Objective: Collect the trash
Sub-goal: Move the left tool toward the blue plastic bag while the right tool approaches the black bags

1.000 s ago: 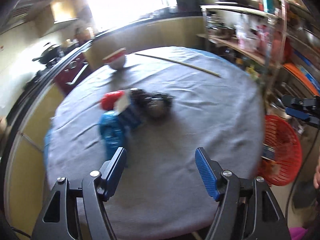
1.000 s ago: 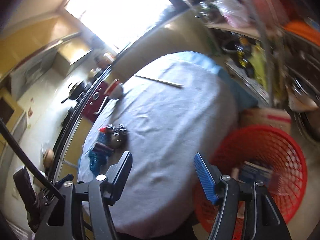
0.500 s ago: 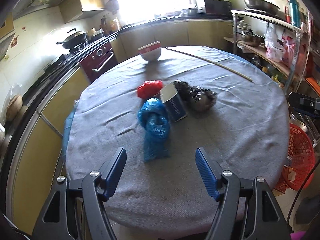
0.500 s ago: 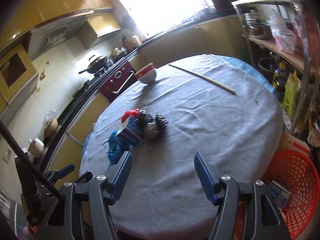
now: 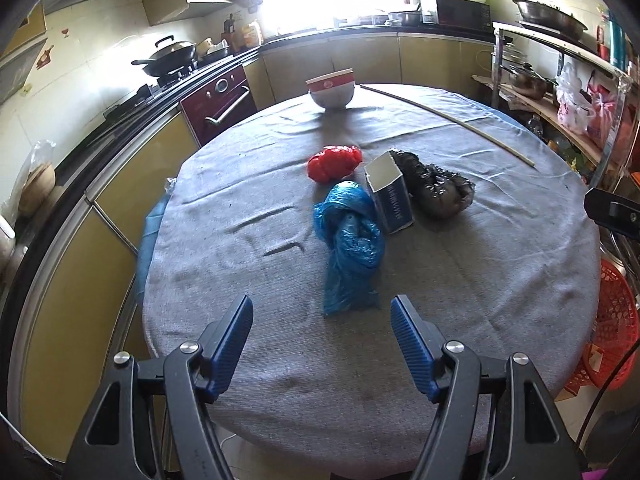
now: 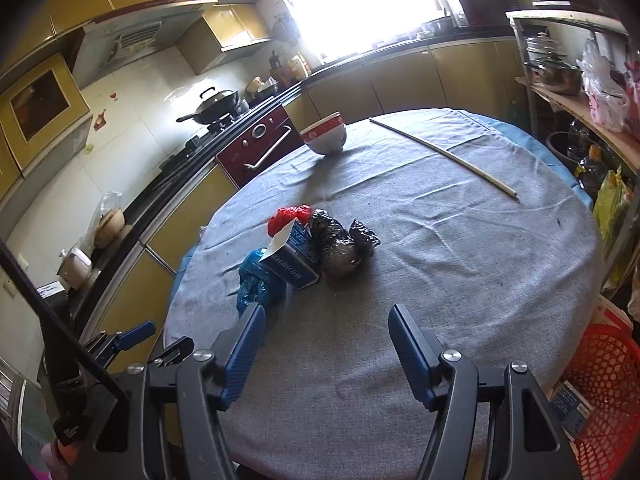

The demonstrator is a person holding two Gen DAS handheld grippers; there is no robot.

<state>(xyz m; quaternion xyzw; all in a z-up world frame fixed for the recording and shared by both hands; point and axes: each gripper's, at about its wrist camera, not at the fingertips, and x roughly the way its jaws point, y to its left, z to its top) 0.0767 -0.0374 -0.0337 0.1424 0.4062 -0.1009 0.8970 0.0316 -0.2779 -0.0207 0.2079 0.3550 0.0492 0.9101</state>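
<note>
Carton (image 6: 570,402) inside the red basket (image 6: 610,364) shows only from the right wrist; both grippers, left gripper (image 5: 322,334) and right gripper (image 6: 326,340), gape empty near the blue bag (image 5: 352,244).

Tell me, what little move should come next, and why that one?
Probably ease the left gripper forward and down onto the blue bag. Its jaws are open and empty, and that bag lies straight ahead, the nearest piece of the trash. The red basket waits beside the table.
</note>
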